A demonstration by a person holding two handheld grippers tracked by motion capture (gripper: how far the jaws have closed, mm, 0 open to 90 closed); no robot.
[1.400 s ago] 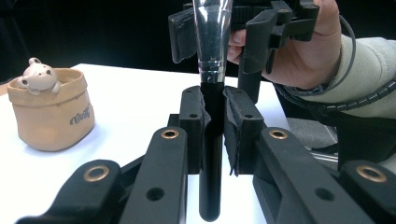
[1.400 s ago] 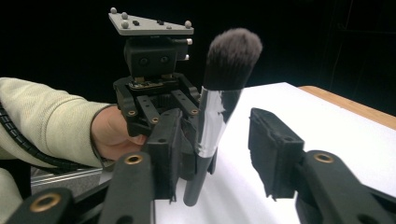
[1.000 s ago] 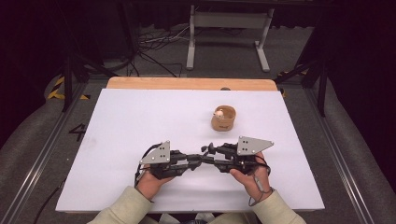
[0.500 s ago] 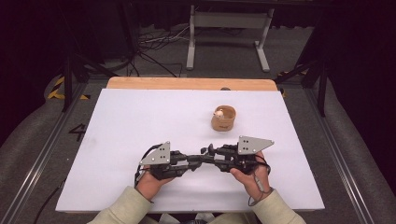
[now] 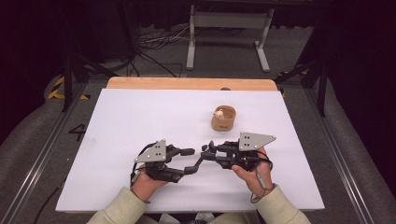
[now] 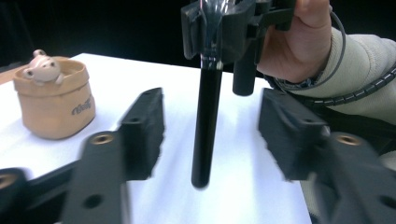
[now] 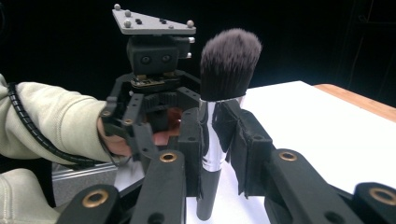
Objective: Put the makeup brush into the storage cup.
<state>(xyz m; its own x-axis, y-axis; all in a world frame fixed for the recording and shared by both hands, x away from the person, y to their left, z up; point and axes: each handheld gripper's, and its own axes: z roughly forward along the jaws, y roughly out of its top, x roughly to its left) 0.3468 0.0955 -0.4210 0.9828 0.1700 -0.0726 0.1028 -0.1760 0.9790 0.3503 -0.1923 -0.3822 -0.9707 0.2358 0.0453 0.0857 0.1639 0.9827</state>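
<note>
Nearest to me, over the front half of the white table [image 5: 116, 116], my two hands hold the tongs tip to tip. My right gripper [image 7: 212, 140] is clamped on a makeup brush [image 7: 219, 93], its padded black jaws pressing the shiny chrome ferrule from both sides, with the dark, dense, domed bristles standing up above them. My left gripper [image 6: 210, 130] has let go: its jaws were shut on the brush's handle in the earlier frames and have just been opening, so the matte black blocks now stand apart on either side of the slim, round, glossy black handle [image 6: 205, 121] without touching it. The handle hangs between them, its rounded end free above the table. From above, my left gripper [image 5: 180, 161] shows its two arms spread, where before they lay together; my right gripper [image 5: 208, 151] has not changed.

Farther back, well apart from both hands, a small tan pouch-shaped pot [image 5: 223, 119] with soft, crumpled-looking walls sits on the table, a little pale animal figure [image 6: 42, 65] peeping over its rim. Beyond runs the table's bare wooden edge [image 5: 187, 83].
</note>
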